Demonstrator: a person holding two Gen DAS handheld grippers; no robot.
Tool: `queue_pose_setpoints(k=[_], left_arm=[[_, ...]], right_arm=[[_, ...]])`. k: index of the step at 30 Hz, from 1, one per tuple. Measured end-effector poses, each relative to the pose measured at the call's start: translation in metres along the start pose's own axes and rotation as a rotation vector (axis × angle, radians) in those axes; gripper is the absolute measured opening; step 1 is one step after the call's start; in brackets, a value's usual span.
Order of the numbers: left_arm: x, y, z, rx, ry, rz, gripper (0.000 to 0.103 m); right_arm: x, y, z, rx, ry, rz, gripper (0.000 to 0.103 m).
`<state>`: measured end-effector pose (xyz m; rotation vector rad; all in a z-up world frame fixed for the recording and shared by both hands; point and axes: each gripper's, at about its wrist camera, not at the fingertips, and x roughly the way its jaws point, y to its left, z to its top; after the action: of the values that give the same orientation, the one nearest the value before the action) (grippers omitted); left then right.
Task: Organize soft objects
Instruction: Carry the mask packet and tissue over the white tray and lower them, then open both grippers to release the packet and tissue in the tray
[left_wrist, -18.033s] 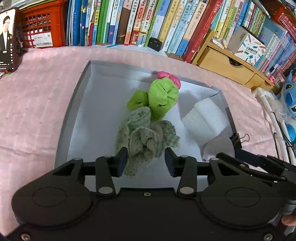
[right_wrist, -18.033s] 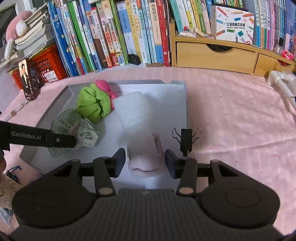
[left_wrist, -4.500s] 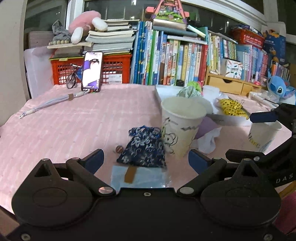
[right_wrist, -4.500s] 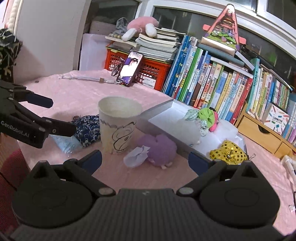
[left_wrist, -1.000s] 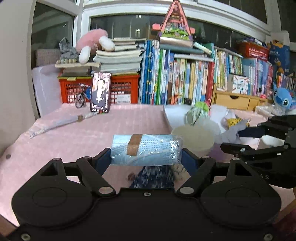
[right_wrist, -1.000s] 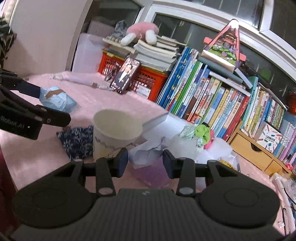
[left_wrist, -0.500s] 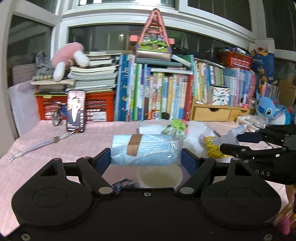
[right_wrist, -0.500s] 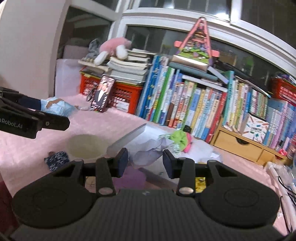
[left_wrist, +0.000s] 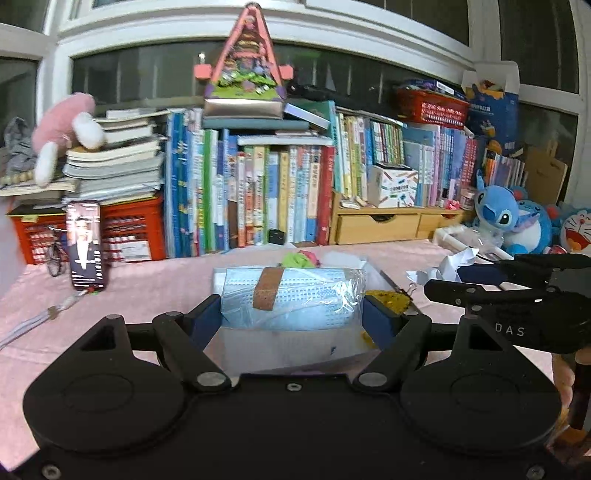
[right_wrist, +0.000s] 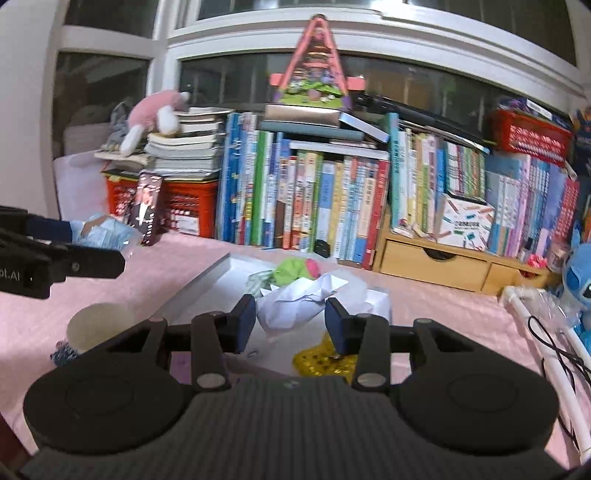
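Note:
My left gripper (left_wrist: 291, 317) is shut on a plastic-wrapped pack of blue face masks (left_wrist: 291, 297) with a brown tape strip, carried in the air above the near end of the grey tray (right_wrist: 207, 280). My right gripper (right_wrist: 290, 319) is shut on a crumpled white tissue (right_wrist: 295, 301), also lifted over the tray. In the tray lie a green scrunchie (right_wrist: 291, 271) with a pink one behind it and a yellow sequined item (right_wrist: 323, 363). The right gripper and its tissue (left_wrist: 448, 267) show at the right of the left wrist view.
A paper cup (right_wrist: 98, 321) stands on the pink tablecloth left of the tray, with a dark blue patterned pouch (right_wrist: 62, 352) beside it. A phone (left_wrist: 86, 245) leans on a red crate. Books, a wooden drawer unit (right_wrist: 436, 267) and plush toys (left_wrist: 498, 218) line the back.
Both grippers have risen and moved toward the tray with their loads. The cup and the blue pouch have dropped out of the left wrist view, and the bookshelf looms larger.

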<state>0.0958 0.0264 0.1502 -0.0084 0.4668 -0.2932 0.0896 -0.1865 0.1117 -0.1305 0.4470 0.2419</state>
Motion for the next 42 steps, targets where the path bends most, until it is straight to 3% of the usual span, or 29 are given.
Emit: queue_pose_setpoints(k=[5,11,21,26,30,42], left_arm=[[0.038,0.003,0.022,-0.046,0.097,-0.022,0.079],[0.086,0.013,0.042,-0.105,0.210,0.007,0.079],[0.168,0.039,0.044,-0.233,0.405,0.033,0.079],[0.198,0.046,0.038,-0.259,0.467,0.052,0.079],[0.217,0.054,0.029,-0.352,0.521,0.036,0.079],[0.242,0.068,0.011,-0.484,0.593,0.041,0.079]], right_arm=[[0.016,-0.022,0.012,0.053,0.048,0.008,0.058],[0.044,-0.042,0.023,0.120,0.125,0.030,0.058],[0.106,-0.060,0.027,0.238,0.275,0.059,0.058],[0.137,-0.061,0.022,0.253,0.333,0.053,0.059],[0.160,-0.064,0.015,0.311,0.389,0.088,0.059],[0.190,-0.056,0.002,0.322,0.476,0.106,0.060]])
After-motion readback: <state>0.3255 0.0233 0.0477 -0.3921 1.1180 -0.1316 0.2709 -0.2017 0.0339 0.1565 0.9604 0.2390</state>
